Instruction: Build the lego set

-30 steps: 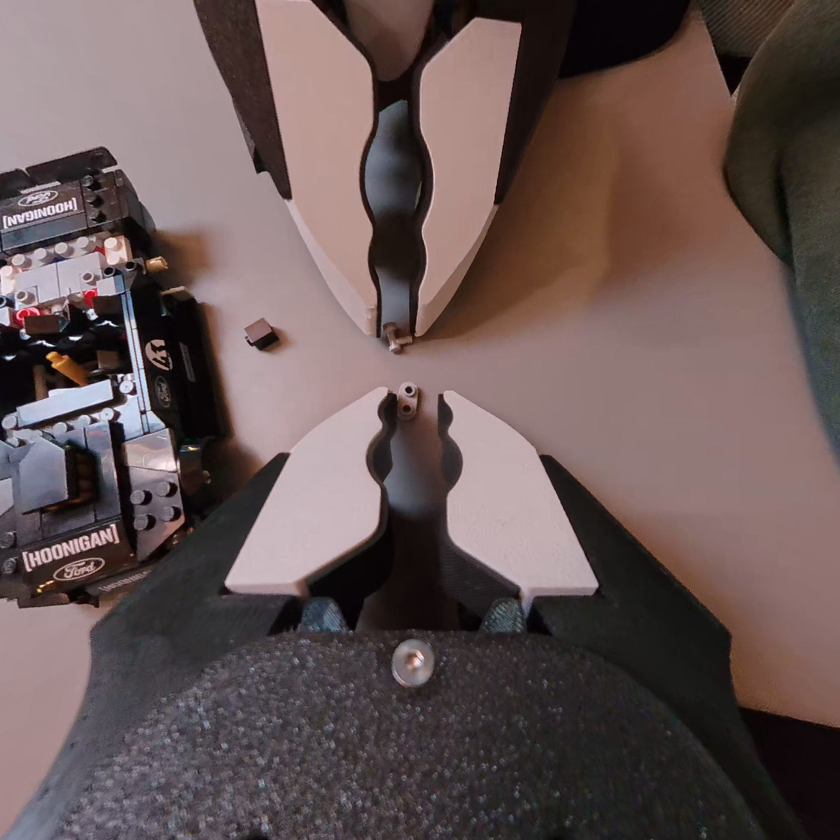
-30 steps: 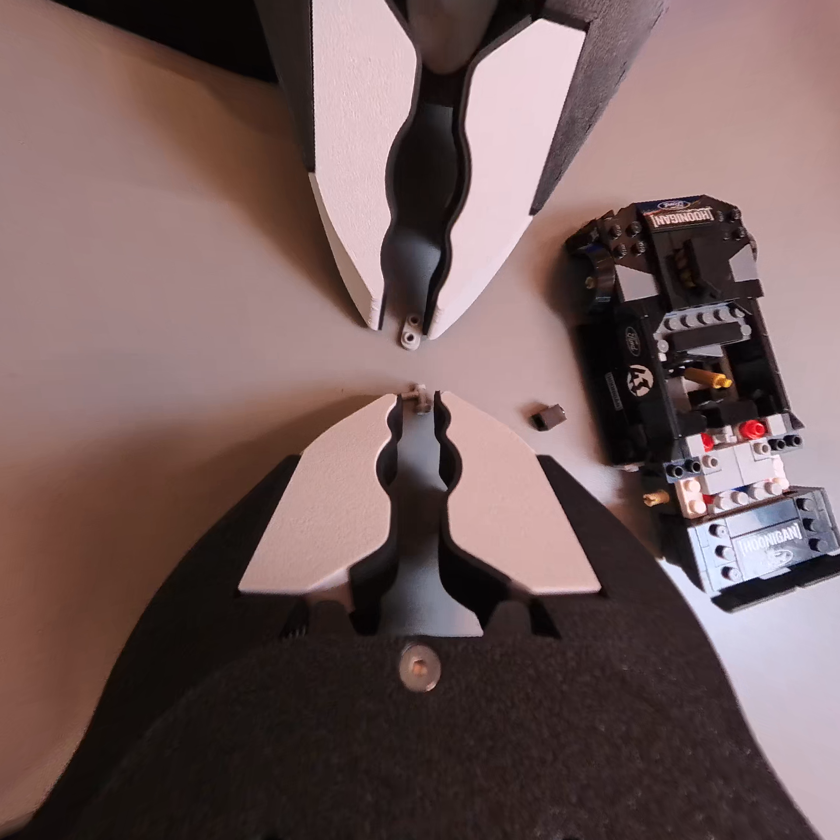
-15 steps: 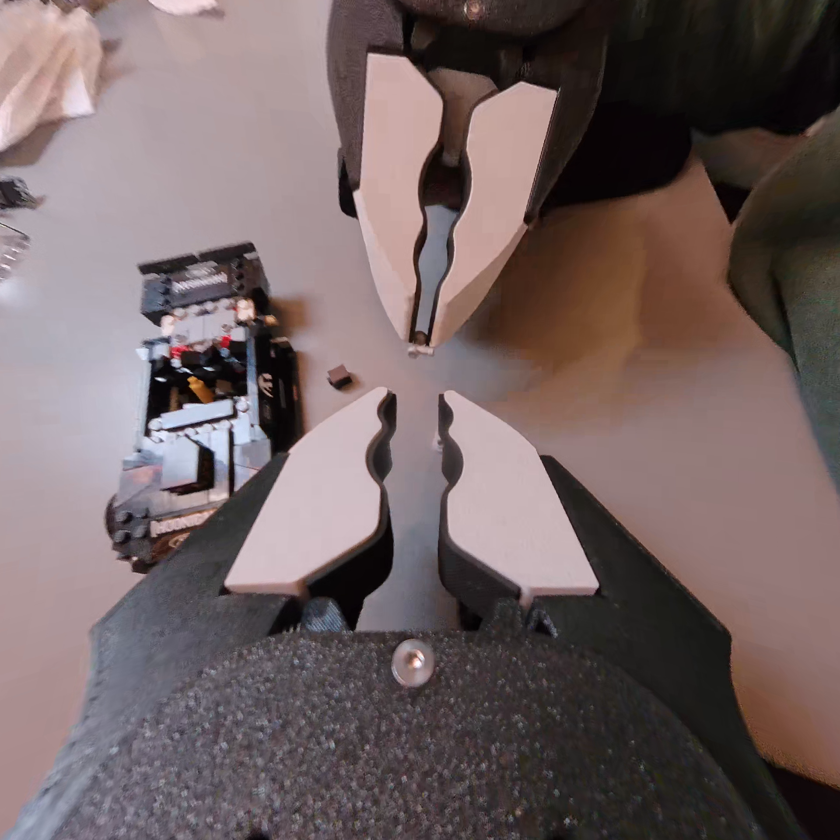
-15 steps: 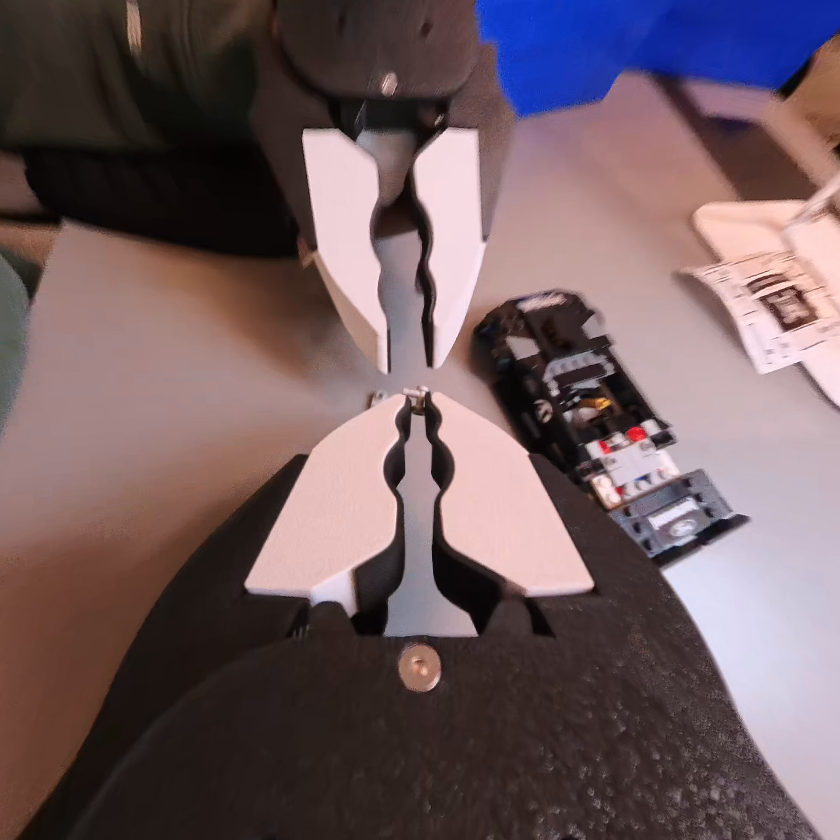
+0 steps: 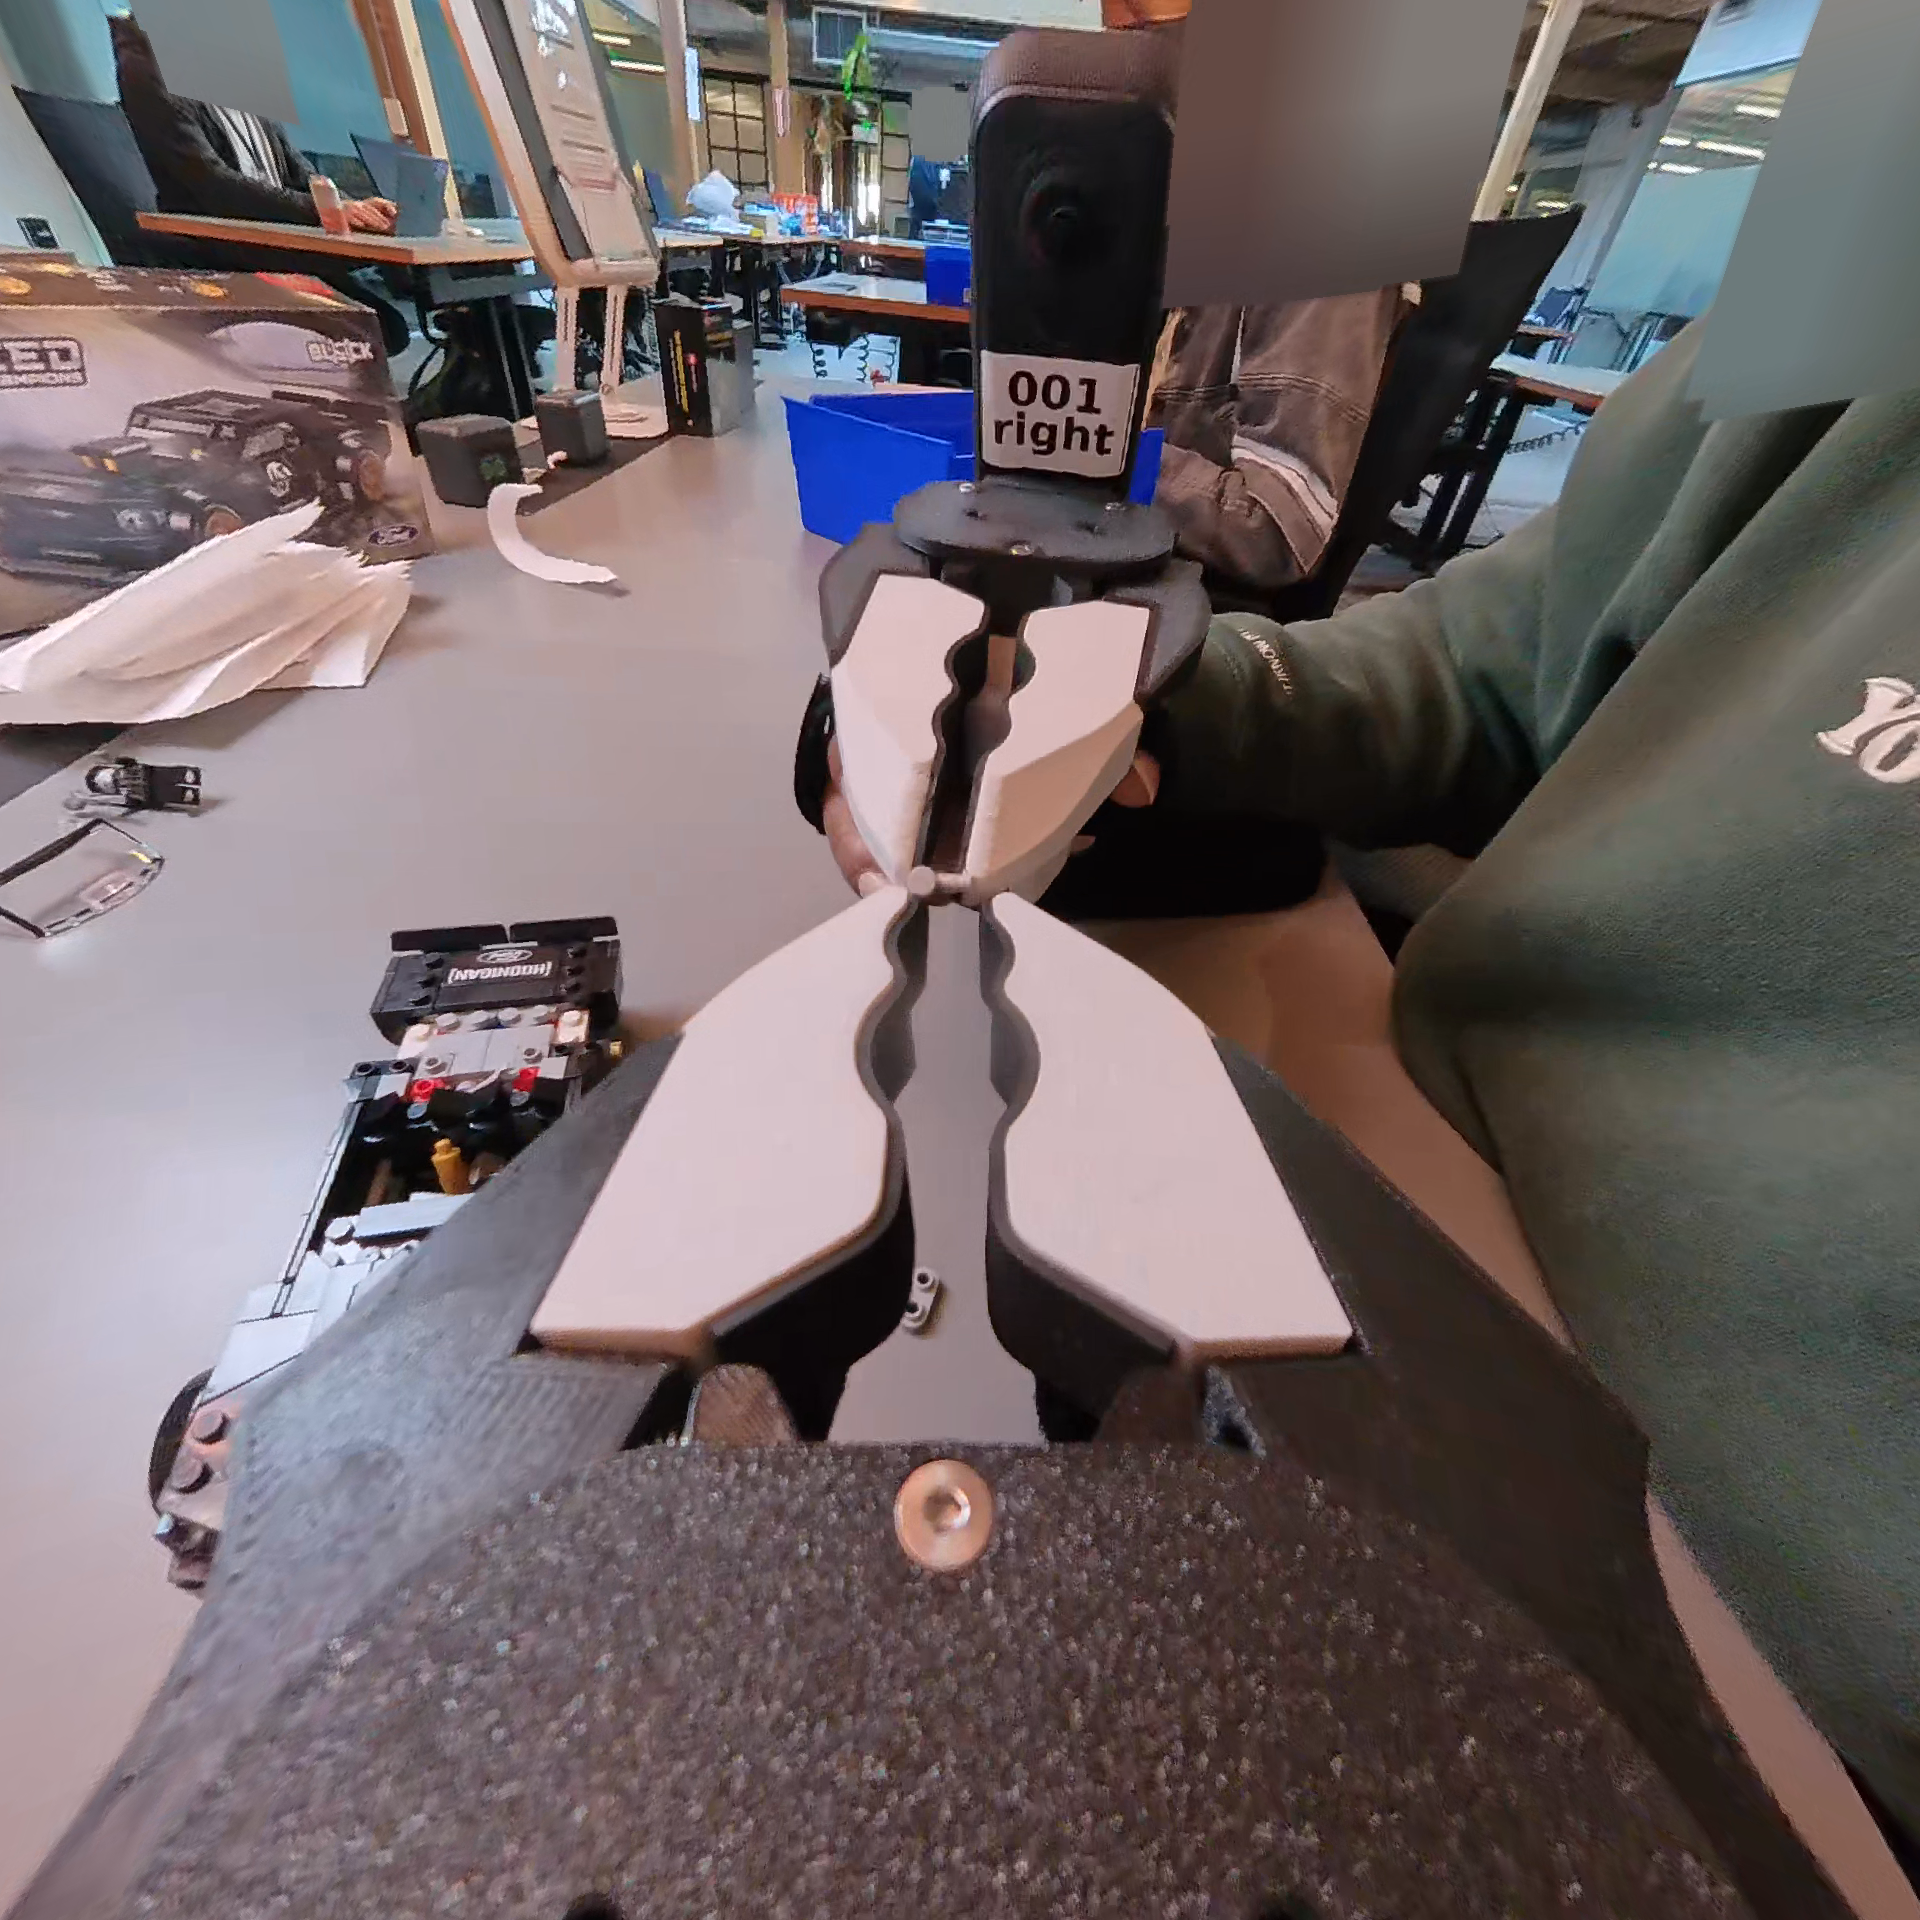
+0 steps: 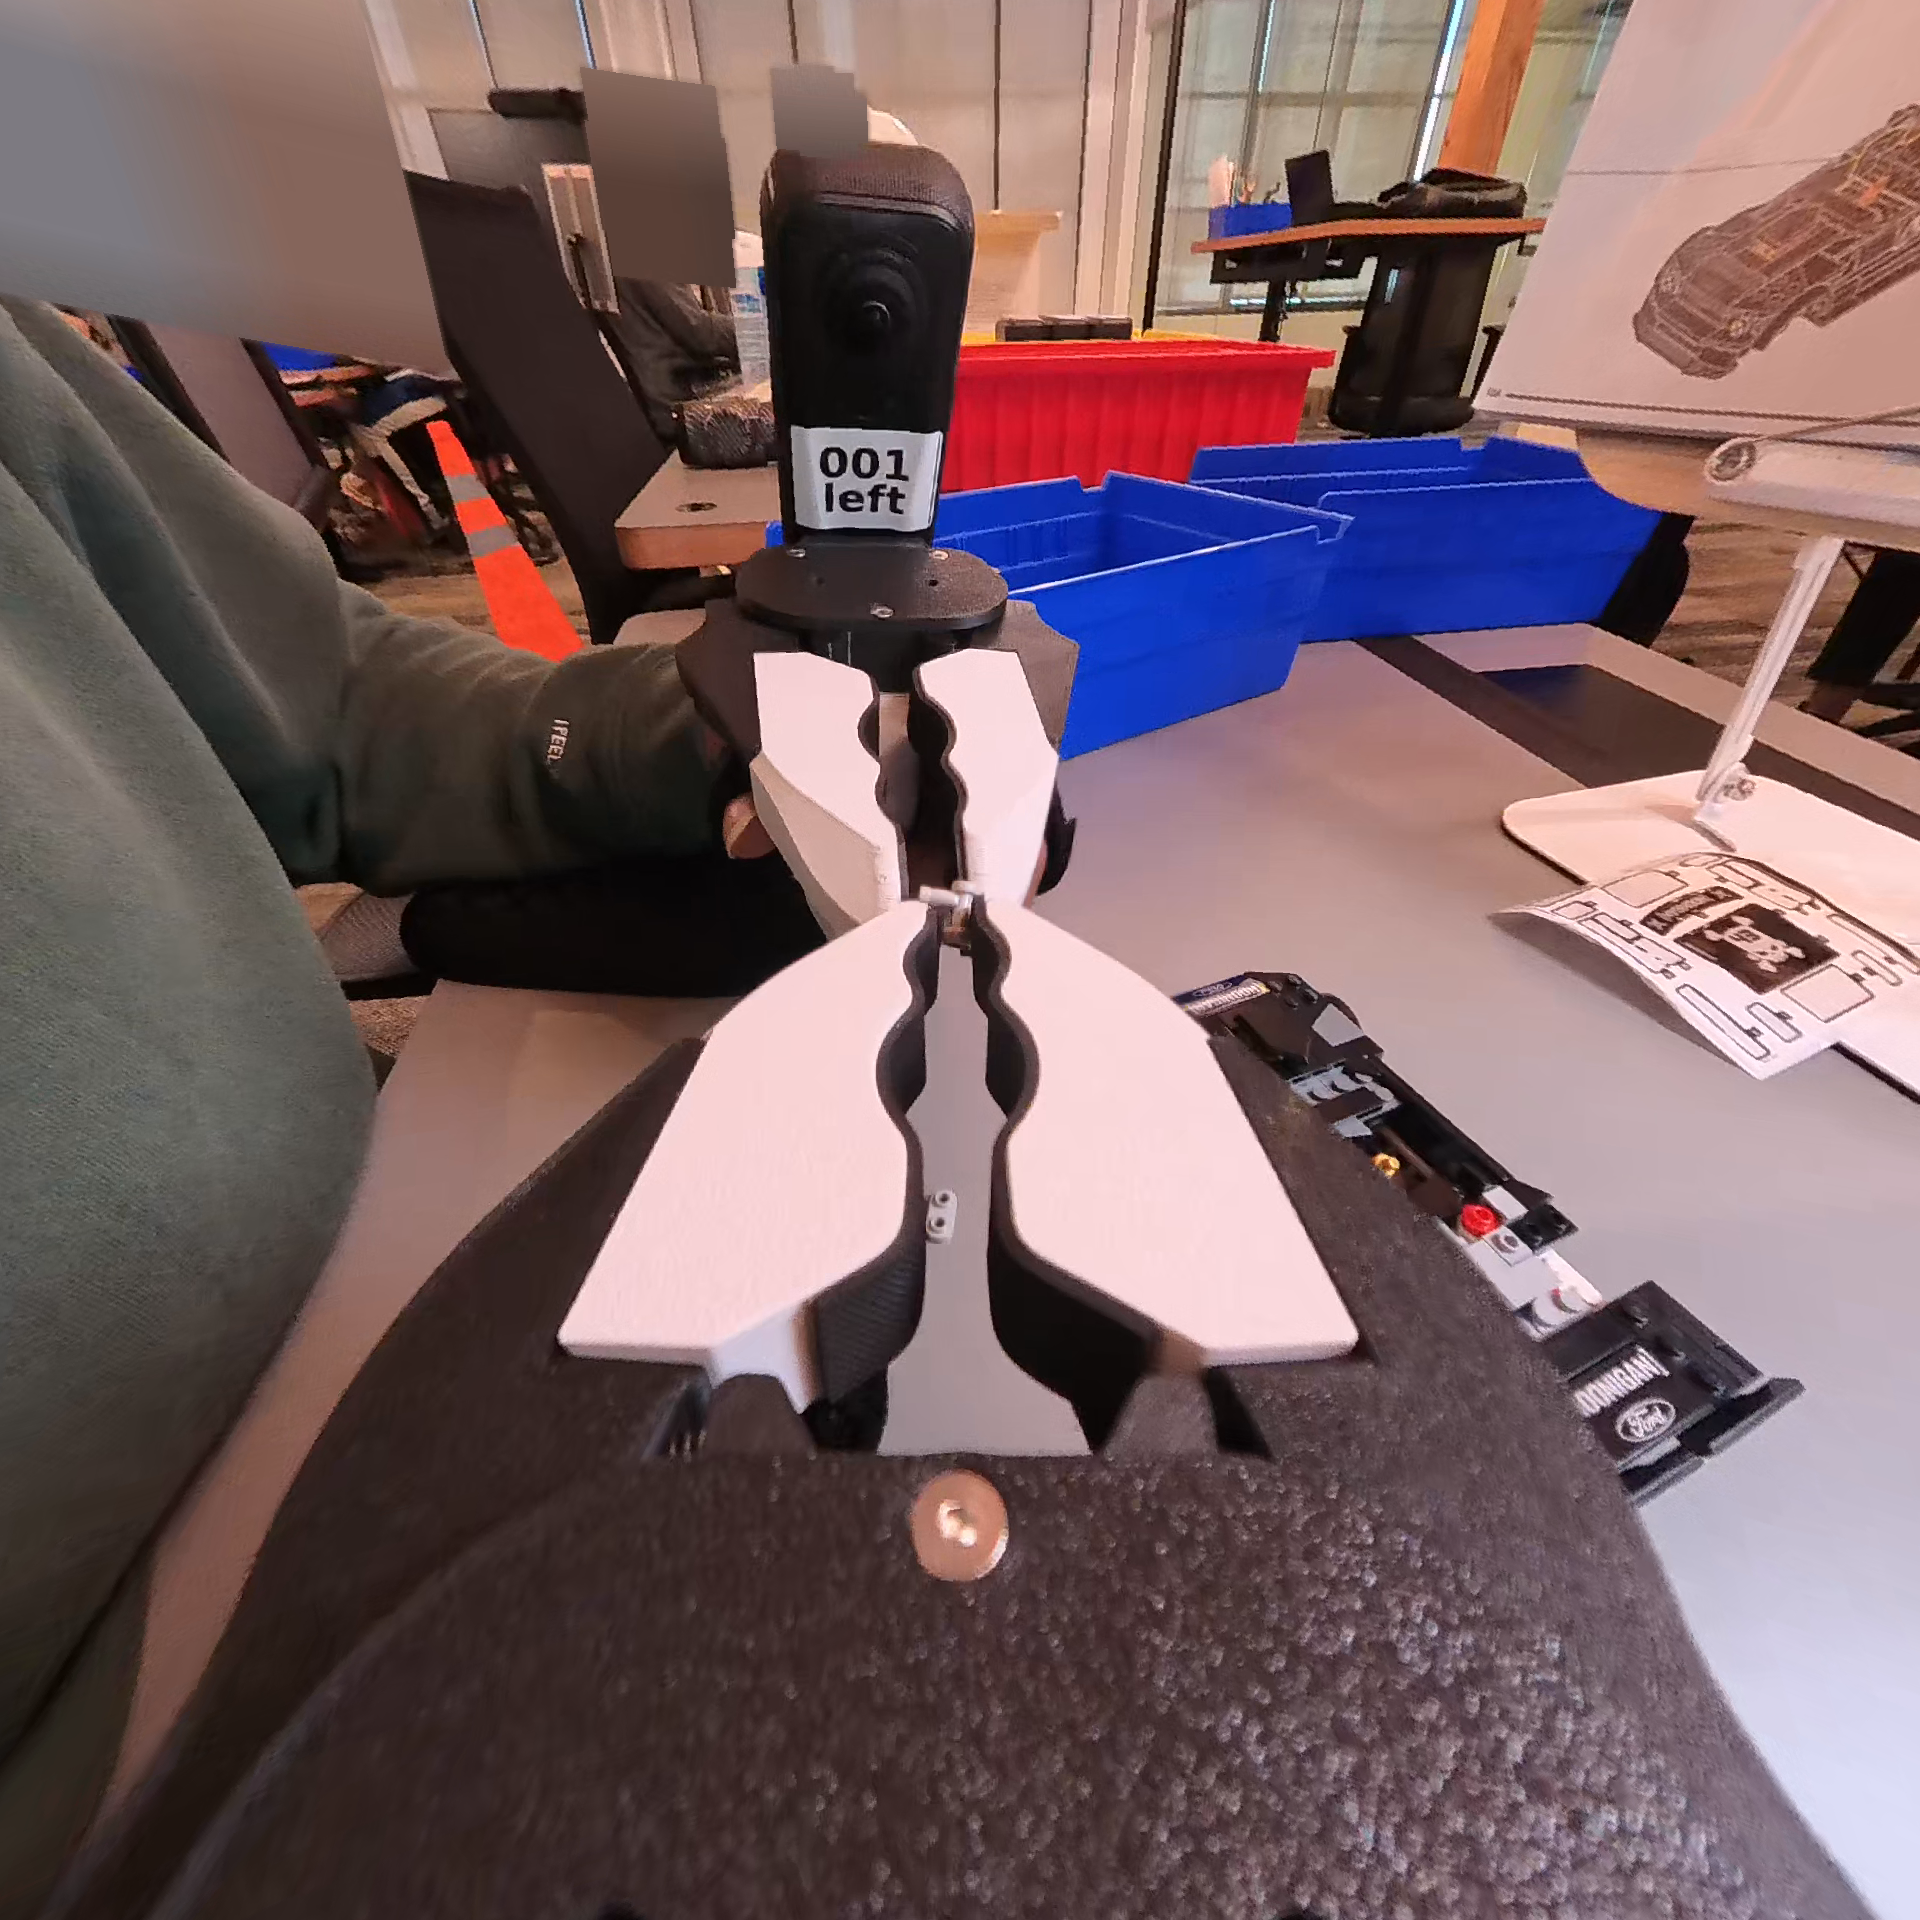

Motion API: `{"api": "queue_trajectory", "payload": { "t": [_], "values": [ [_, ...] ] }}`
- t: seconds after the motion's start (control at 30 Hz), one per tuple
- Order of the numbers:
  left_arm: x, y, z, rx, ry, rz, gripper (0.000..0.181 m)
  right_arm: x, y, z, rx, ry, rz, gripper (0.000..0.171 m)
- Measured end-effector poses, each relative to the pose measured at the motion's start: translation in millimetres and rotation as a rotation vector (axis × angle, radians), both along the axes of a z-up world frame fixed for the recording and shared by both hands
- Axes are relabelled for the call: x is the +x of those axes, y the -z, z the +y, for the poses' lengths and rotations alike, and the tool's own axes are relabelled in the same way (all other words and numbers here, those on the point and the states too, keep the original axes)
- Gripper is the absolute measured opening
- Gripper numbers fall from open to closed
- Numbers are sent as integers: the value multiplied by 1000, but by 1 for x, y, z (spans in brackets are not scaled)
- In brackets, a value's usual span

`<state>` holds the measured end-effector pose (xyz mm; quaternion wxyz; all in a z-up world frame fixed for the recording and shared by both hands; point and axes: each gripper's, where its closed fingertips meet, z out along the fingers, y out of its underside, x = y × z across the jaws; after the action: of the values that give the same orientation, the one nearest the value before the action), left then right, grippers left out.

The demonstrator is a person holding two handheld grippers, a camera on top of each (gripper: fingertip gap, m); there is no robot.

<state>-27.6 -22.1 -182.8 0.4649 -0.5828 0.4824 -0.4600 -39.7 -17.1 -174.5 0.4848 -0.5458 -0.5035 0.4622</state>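
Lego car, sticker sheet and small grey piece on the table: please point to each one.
Lego car [image 5: 488,1049]: left wrist view, grey studded section.
Sticker sheet [image 6: 1725,951]: right wrist view, middle of the sheet.
Small grey piece [image 5: 921,1299]: left wrist view, its top.

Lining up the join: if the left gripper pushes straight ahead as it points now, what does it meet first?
Almost at once, the small grey piece pinched at the right gripper tips, directly facing the left gripper; depth is hard to judge.

black lego car [image 5: 457,1101], small grey piece [image 5: 921,1299] on table
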Motion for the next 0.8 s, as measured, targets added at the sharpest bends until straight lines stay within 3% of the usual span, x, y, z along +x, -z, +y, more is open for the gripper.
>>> {"api": "queue_trajectory", "payload": {
  "t": [0.6, 0.8],
  "values": [
    [-1, -11, -1, -20, -2, -72, 2, 1, 6, -6, 35, -19, -28, 6],
    [-5, -23, 3, -78, -6, -166, 10, 4, -10, -7, -43, -40, 87, 5]
  ]
}}
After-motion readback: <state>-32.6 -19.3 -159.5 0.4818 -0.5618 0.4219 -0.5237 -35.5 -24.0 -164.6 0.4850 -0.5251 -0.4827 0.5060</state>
